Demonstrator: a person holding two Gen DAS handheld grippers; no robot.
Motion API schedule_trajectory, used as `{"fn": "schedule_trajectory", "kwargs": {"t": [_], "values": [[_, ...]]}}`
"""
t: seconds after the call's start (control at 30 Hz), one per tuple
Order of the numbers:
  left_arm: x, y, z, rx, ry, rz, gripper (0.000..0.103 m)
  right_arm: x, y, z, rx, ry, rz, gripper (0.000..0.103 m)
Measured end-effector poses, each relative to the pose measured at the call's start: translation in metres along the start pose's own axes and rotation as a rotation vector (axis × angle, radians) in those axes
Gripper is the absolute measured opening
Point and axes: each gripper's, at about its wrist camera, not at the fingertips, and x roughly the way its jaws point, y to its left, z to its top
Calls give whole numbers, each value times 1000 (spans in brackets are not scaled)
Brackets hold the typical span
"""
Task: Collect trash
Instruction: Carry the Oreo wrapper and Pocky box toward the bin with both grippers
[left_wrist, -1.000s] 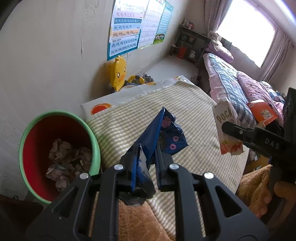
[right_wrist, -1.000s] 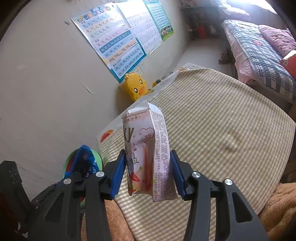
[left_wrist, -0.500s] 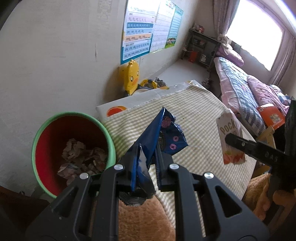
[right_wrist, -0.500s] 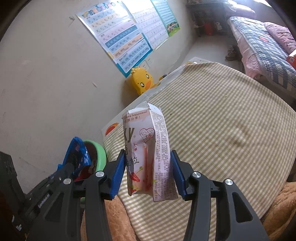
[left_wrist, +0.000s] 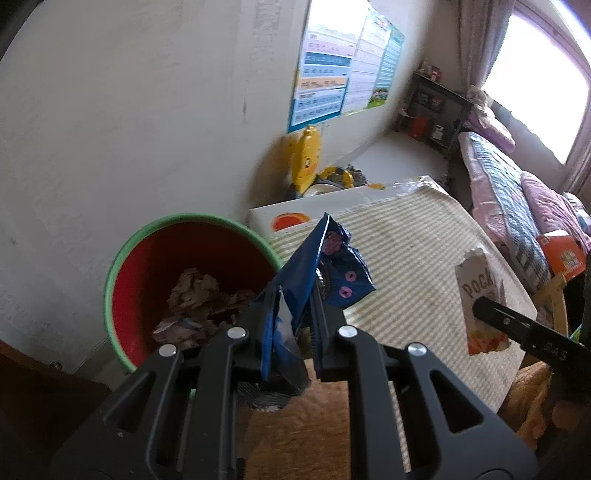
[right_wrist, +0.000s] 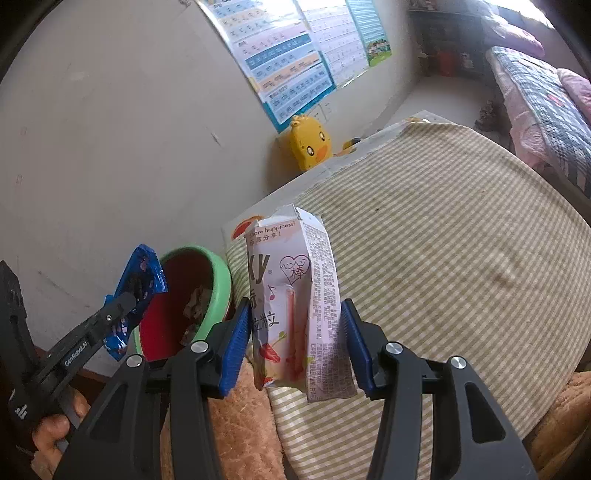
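Note:
My left gripper (left_wrist: 286, 334) is shut on a crumpled blue snack wrapper (left_wrist: 325, 273), held just right of the bin's rim. The bin (left_wrist: 122, 266) has a green rim and red inside, with crumpled paper trash at its bottom. My right gripper (right_wrist: 293, 343) is shut on a pink and white Pocky box (right_wrist: 295, 314), upright between the blue pads, above the table's near edge. In the right wrist view the wrapper (right_wrist: 138, 284) hangs over the bin's (right_wrist: 218, 280) left rim, in the left gripper (right_wrist: 122, 306). The Pocky box (left_wrist: 480, 299) shows at the right of the left wrist view.
A round table with a green checked cloth (right_wrist: 461, 258) fills the right. A yellow duck toy (right_wrist: 308, 146) stands by the wall under posters (right_wrist: 291, 66). A bed (left_wrist: 517, 192) lies beyond the table. Orange fuzzy fabric (left_wrist: 295, 435) lies beneath the grippers.
Both grippers have moved left toward the bin, each keeping its grip. The bin now sits closer to the middle of the left wrist view, and the wrapper reaches its rim.

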Motion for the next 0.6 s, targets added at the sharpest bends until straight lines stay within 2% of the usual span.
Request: {"fn": "schedule_trajectory", "kwargs": {"t": [0.37, 0.6], "values": [[6, 40, -8, -68, 18, 42, 15, 15, 32, -8, -79, 36, 8, 47], [11, 60, -10, -108, 28, 64, 15, 28, 62, -5, -147, 54, 43, 47]]}}
